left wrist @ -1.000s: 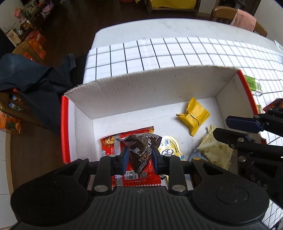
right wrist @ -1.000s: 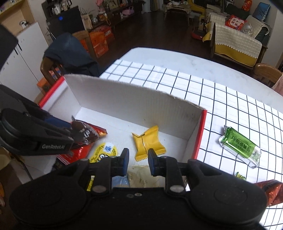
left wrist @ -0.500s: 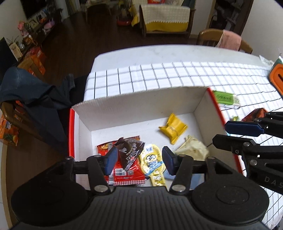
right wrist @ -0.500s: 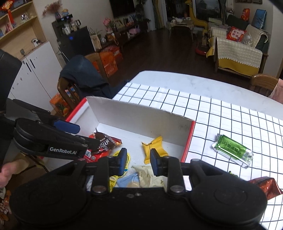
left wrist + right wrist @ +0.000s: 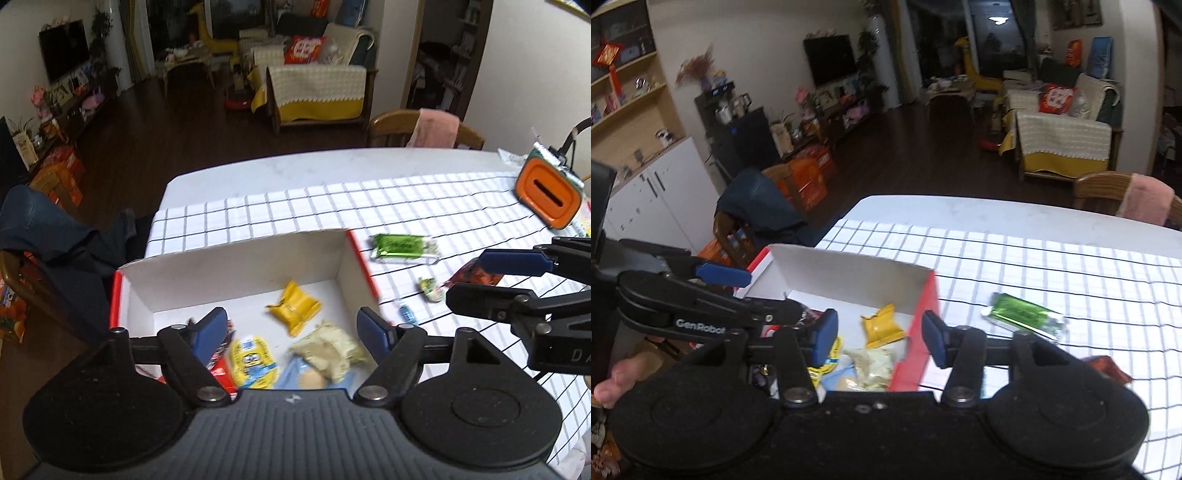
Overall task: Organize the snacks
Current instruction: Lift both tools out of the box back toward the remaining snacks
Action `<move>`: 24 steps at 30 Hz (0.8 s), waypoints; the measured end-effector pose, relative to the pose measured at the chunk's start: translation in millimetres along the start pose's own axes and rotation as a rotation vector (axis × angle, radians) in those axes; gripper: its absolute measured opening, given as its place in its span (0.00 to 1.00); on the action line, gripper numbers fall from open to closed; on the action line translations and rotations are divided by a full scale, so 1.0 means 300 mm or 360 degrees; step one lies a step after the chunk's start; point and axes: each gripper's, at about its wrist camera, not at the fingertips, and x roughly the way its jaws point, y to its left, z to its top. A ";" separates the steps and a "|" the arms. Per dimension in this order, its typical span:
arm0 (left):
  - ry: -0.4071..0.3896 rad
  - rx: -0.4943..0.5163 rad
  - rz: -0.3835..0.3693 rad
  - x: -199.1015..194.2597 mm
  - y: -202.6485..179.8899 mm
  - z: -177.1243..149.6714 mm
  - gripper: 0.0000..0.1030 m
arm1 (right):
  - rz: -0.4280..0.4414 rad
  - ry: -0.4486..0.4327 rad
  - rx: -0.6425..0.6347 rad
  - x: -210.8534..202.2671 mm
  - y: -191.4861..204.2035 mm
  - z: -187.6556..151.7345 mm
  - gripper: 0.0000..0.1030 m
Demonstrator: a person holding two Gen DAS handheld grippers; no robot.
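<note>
A white cardboard box (image 5: 236,269) with red edges stands on the checked tablecloth and holds several snack packets: a yellow one (image 5: 295,306), a yellow cartoon one (image 5: 251,356), a pale crinkled one (image 5: 325,347) and a red one (image 5: 221,365). My left gripper (image 5: 291,330) hovers above the box, its jaws opening, nothing between them. My right gripper (image 5: 879,338) hangs over the box's right wall (image 5: 916,339), jaws opening and empty. A green packet (image 5: 1023,315) lies on the cloth right of the box; the green packet (image 5: 402,248) also shows in the left wrist view.
A dark red packet (image 5: 476,275) and small wrapped sweets (image 5: 430,290) lie on the cloth near the right gripper. An orange device (image 5: 548,192) stands at the far right. Chairs with clothing flank the table (image 5: 997,210). A hand (image 5: 617,380) shows at lower left.
The left gripper let go of the dark brown packet, which now lies in the box. Both grippers opened and rose away from the box, so more of the table and room shows.
</note>
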 end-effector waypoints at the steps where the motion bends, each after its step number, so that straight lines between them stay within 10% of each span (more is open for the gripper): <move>1: -0.0012 0.0000 -0.0010 -0.002 -0.016 -0.002 0.76 | -0.0012 -0.0013 0.0008 -0.015 -0.017 -0.005 0.57; 16: -0.0092 -0.0039 -0.0089 0.035 -0.313 -0.031 0.81 | -0.0180 -0.0118 0.0160 -0.188 -0.315 -0.107 1.00; 24: -0.0083 -0.0074 -0.0083 0.109 -0.487 -0.061 0.81 | -0.0272 -0.0074 0.0137 -0.230 -0.490 -0.156 1.00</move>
